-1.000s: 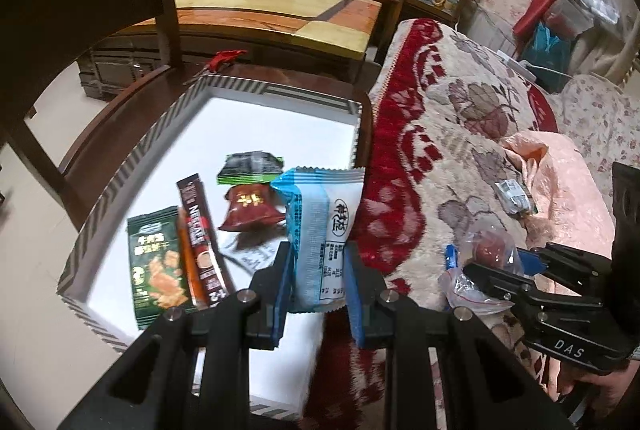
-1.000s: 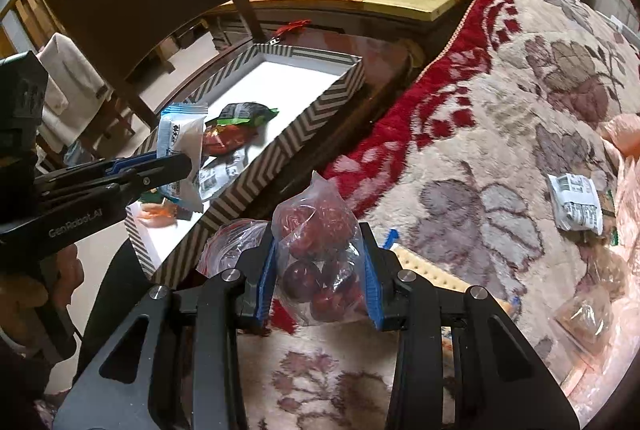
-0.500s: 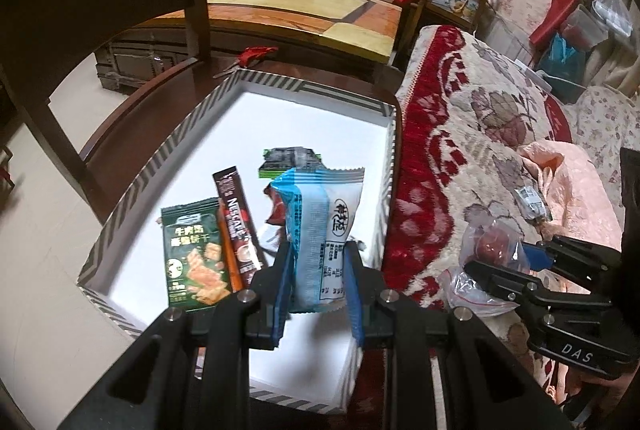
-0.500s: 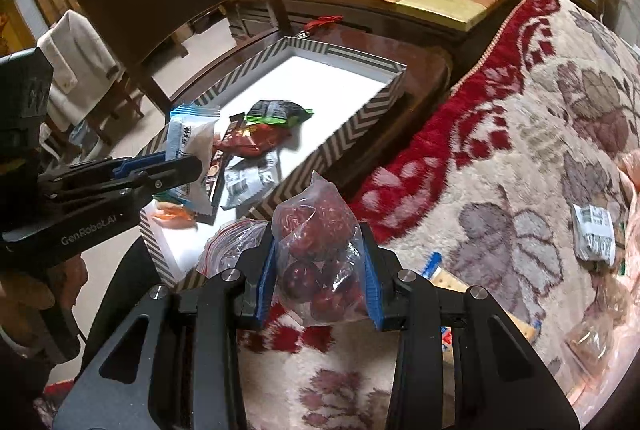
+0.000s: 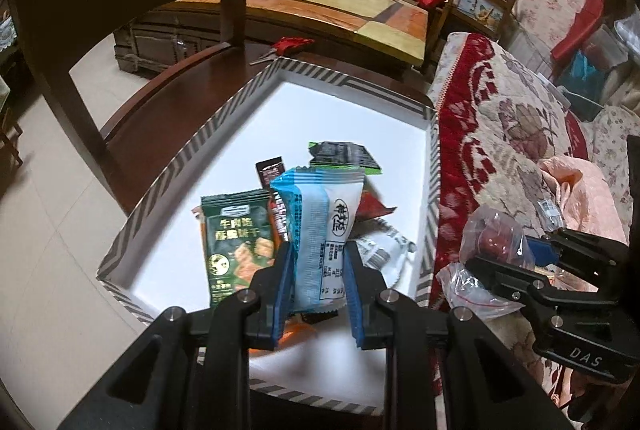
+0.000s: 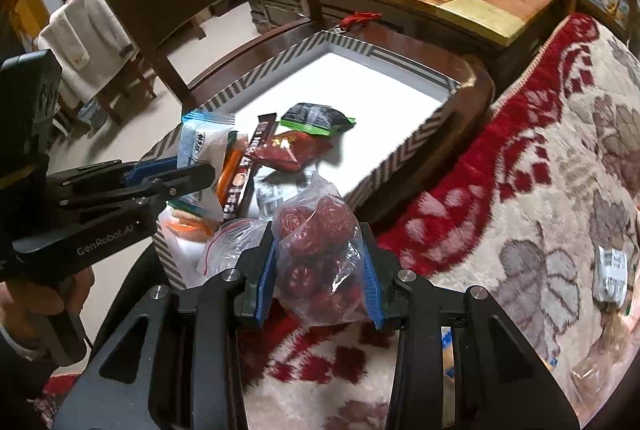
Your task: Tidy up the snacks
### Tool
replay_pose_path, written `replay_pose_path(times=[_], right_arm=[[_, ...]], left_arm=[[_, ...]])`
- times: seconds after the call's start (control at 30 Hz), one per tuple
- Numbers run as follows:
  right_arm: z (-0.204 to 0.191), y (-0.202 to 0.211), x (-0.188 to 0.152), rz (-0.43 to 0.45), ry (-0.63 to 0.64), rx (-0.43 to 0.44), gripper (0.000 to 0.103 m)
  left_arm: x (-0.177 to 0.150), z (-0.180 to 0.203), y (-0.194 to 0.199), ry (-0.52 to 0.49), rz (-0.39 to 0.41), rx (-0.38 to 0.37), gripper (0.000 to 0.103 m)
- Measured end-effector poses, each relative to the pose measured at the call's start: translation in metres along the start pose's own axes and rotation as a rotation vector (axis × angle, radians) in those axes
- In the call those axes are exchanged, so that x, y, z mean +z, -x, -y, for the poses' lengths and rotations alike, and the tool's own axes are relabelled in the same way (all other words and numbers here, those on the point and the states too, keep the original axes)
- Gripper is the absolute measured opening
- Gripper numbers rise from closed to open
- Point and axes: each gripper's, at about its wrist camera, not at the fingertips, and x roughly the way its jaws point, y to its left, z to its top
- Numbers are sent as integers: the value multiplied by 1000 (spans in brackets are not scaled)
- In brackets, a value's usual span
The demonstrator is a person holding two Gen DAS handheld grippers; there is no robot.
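Left tool level, gripping blue packet | right tool gripping dates bag

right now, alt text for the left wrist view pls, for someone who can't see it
The left gripper grips a blue and white snack packet upright over a white tray holding several snack packs. At right, the right gripper holds a clear bag of red fruit.

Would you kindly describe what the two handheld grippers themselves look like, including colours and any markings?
Both are matte black angular frames with silver screw heads and ridged blue pads lining the fingers. The left gripper carries white "GenRobot.AI" lettering on its side, seen from the right wrist view; the right gripper shows "DAS" in the left wrist view. A bare hand grips the left gripper's black handle. No cables show.
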Motion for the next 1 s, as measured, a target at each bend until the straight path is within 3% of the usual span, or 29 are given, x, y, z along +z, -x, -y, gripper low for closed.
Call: replay_pose_path(times=[1.0], right_arm=[[-46, -67, 30, -109, 109, 63, 36]], left_arm=[[8, -23, -19, 22, -15, 37, 27]])
